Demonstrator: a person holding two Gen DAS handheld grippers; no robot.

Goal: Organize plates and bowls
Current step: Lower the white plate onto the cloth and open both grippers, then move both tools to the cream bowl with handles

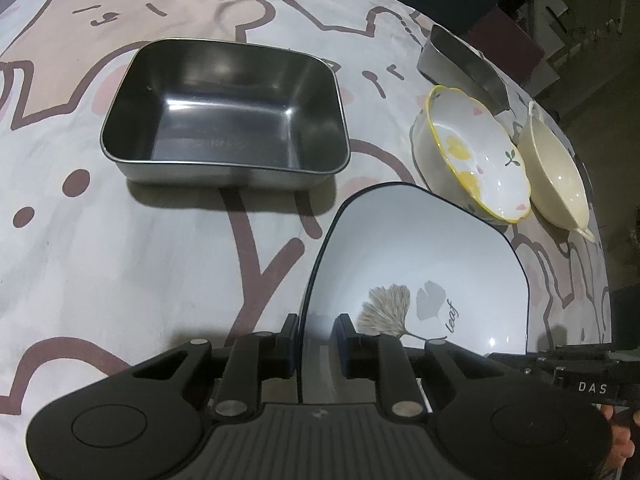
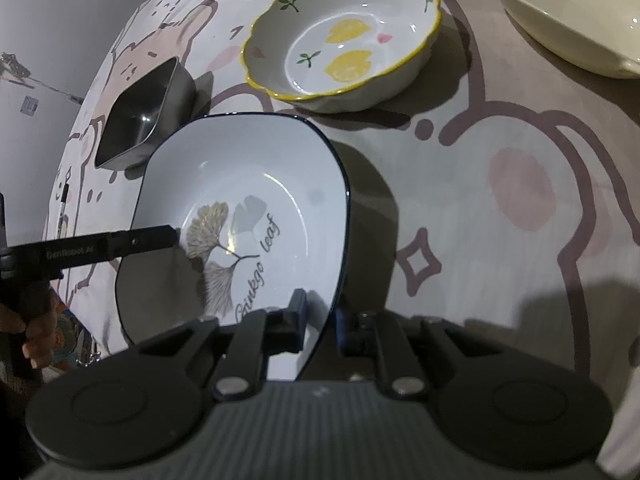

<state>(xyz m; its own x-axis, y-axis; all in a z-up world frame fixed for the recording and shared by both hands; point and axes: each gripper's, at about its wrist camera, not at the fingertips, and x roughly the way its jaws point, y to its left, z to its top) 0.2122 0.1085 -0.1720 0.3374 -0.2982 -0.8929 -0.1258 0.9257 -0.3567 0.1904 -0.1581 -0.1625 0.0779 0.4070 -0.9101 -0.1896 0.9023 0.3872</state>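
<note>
A white square plate (image 1: 420, 248) with a dark rim and a ginkgo leaf print is held above the tablecloth by both grippers. My left gripper (image 1: 318, 338) is shut on its rim, one finger on each side. My right gripper (image 2: 320, 322) is shut on the opposite rim of the same plate (image 2: 248, 168). The left gripper's finger (image 2: 136, 240) reaches in from the left in the right wrist view. A lemon-print bowl (image 1: 472, 152) with a yellow scalloped rim and a cream bowl (image 1: 556, 176) stand beyond the plate; the lemon-print bowl (image 2: 340, 36) and cream bowl (image 2: 560, 8) also show in the right wrist view.
A large steel rectangular tray (image 1: 228, 116) stands on the cartoon-print tablecloth (image 1: 120, 260) left of the plate. A small steel container (image 1: 460, 64) stands behind the bowls, and shows too in the right wrist view (image 2: 140, 120). The table edge runs close behind the cream bowl.
</note>
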